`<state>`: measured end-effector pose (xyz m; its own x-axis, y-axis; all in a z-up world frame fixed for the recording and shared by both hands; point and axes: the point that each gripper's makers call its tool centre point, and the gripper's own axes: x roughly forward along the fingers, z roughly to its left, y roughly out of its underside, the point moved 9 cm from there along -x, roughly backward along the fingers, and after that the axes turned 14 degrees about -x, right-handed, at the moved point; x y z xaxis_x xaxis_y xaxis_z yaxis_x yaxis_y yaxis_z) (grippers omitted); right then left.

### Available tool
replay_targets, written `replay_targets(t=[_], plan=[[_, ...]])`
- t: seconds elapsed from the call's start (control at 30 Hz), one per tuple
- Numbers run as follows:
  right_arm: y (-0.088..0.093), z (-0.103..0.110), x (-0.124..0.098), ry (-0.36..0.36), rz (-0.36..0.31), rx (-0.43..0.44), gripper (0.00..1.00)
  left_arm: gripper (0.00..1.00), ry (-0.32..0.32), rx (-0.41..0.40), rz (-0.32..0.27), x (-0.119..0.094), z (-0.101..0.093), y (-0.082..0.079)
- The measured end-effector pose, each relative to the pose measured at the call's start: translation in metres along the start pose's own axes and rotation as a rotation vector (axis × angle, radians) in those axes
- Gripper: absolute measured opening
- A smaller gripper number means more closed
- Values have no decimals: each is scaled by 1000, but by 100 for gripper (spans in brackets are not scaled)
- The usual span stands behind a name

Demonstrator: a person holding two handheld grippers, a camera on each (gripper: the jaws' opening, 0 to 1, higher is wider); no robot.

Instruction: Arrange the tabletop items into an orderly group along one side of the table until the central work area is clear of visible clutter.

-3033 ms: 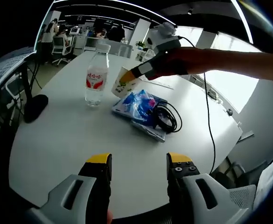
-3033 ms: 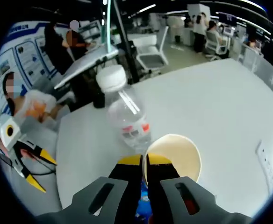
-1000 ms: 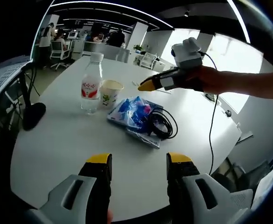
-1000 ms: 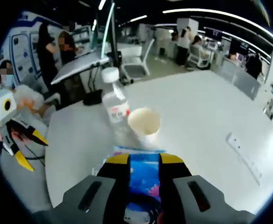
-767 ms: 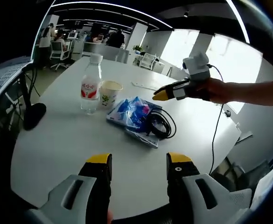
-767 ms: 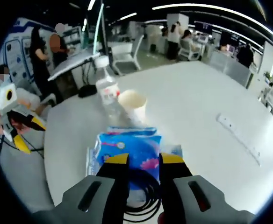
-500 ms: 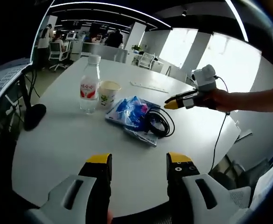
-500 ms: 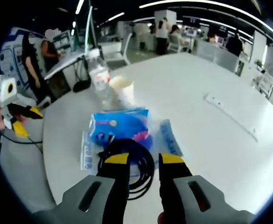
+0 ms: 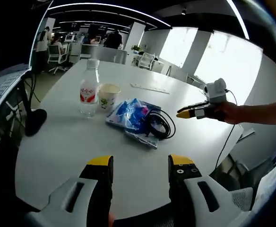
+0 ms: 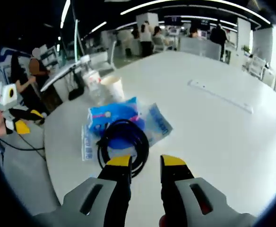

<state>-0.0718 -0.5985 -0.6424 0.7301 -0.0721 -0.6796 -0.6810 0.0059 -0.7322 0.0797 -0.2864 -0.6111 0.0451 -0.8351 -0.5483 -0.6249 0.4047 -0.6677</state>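
Observation:
A clear water bottle (image 9: 89,93) with a red label stands on the white round table (image 9: 81,142), and a paper cup (image 9: 108,96) stands upright right beside it. Close to them lie blue plastic packets (image 9: 131,112) with a black coiled cable (image 9: 159,123) on top. My left gripper (image 9: 140,166) hovers open over the near table edge, well short of the items. My right gripper (image 10: 145,162) is open and holds nothing, pulled back just behind the cable (image 10: 124,142). From the right gripper view, the packets (image 10: 112,117), cup (image 10: 112,87) and bottle (image 10: 91,81) lie beyond it.
A white power strip (image 9: 150,88) lies flat on the far side of the table, also seen as a power strip (image 10: 220,96) to the right. A black stand base (image 9: 34,120) sits off the table's left edge. Chairs, desks and people fill the background.
The right gripper let go of the cup, which now stands beside the bottle. It then drew back across the packets and cable toward the table's edge. My left gripper stayed put.

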Motion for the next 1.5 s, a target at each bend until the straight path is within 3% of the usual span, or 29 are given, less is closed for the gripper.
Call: replay_targets(t=[0.37, 0.6, 0.7, 0.77, 1.07, 1.5], plan=[[12, 13, -6, 15, -38, 117, 22, 46, 0, -1, 6, 1, -4, 1], [22, 21, 6, 47, -75, 249, 24, 46, -4, 16, 5, 0, -7, -1], [24, 20, 9, 81, -111, 359, 25, 47, -11, 30, 13, 2, -7, 0], [28, 20, 11, 93, -113, 389, 25, 47, -10, 30, 15, 2, -8, 0], [32, 16, 25, 105, -114, 455, 27, 47, -10, 40, 12, 1, -11, 0], [32, 18, 44, 70, -85, 463, 24, 47, -20, 35, 12, -1, -10, 0]])
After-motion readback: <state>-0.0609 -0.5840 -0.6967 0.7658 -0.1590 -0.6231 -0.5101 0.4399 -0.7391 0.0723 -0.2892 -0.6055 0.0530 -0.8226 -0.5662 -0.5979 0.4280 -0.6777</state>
